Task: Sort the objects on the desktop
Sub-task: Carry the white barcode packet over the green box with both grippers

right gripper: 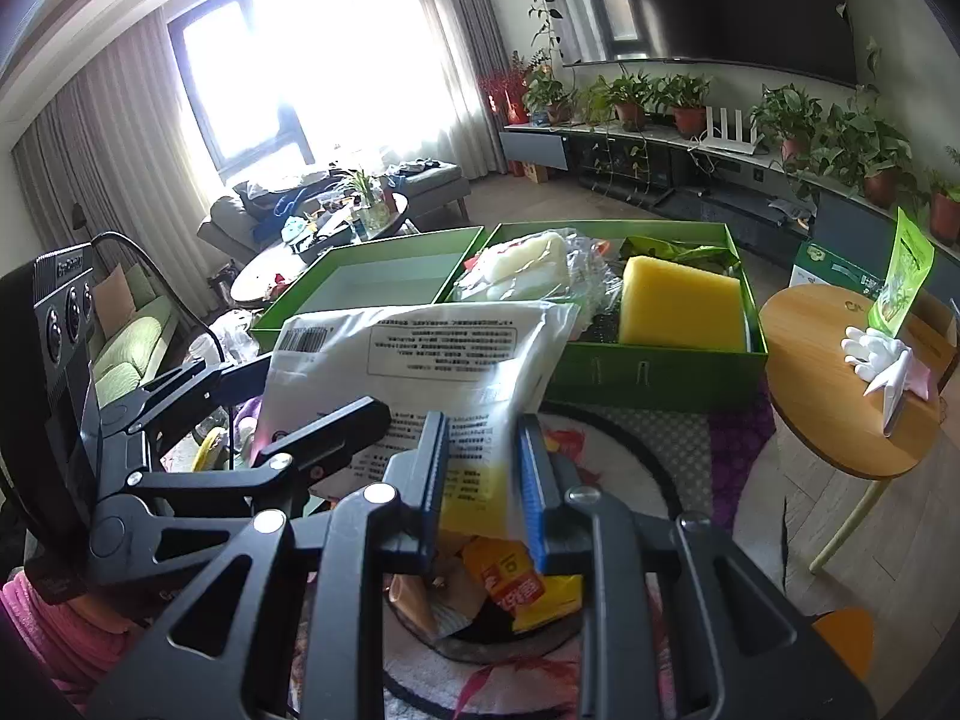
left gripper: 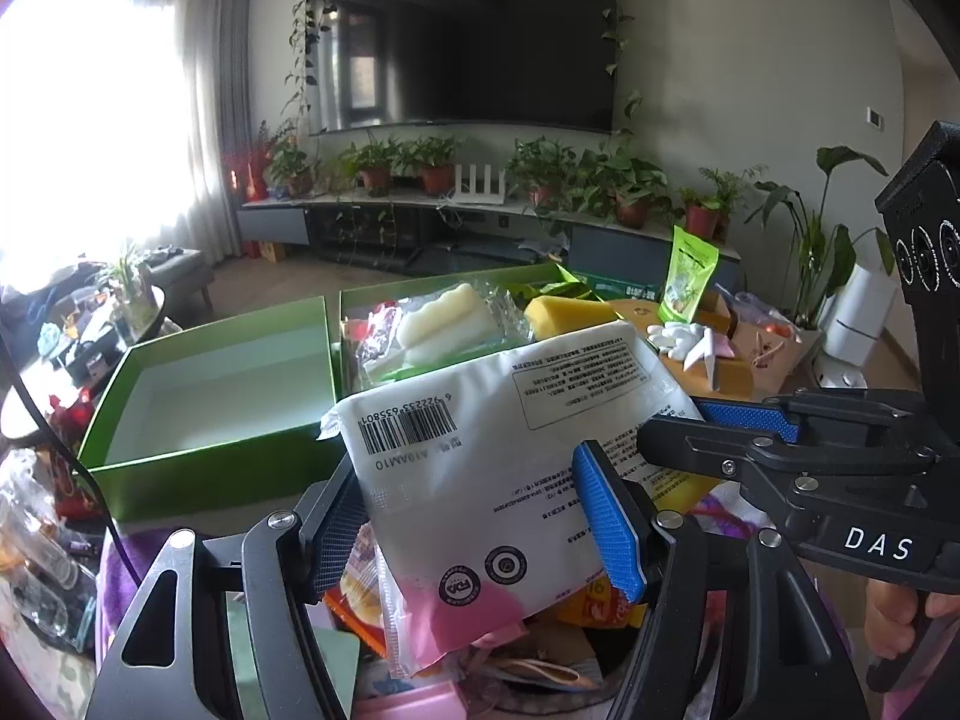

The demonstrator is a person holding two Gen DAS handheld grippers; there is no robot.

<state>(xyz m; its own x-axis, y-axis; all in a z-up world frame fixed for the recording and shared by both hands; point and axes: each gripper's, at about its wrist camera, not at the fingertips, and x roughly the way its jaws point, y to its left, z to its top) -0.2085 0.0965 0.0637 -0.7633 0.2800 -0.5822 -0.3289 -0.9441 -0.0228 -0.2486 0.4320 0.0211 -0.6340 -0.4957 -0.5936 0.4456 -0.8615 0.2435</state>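
A white packet (left gripper: 480,420) with a barcode and a pink corner hangs in the air, held from both sides. My left gripper (left gripper: 474,528) is shut across its width, blue pads (left gripper: 606,528) pressing its sides. My right gripper (right gripper: 486,474) is shut on the packet (right gripper: 420,360) at its yellow-printed edge; it shows in the left wrist view as the right gripper (left gripper: 720,426). Beyond stand two green boxes: one empty box (left gripper: 210,384) on the left, and a fuller box (right gripper: 654,372) with a yellow sponge (right gripper: 678,306) and a wrapped white item (right gripper: 528,264).
Below the packet lies a pile of snack wrappers (right gripper: 516,588) on a patterned cloth. A round wooden table (right gripper: 828,396) at the right carries a green pouch (right gripper: 900,276) and a white folded item (right gripper: 882,360). A TV stand with potted plants (left gripper: 540,180) lines the far wall.
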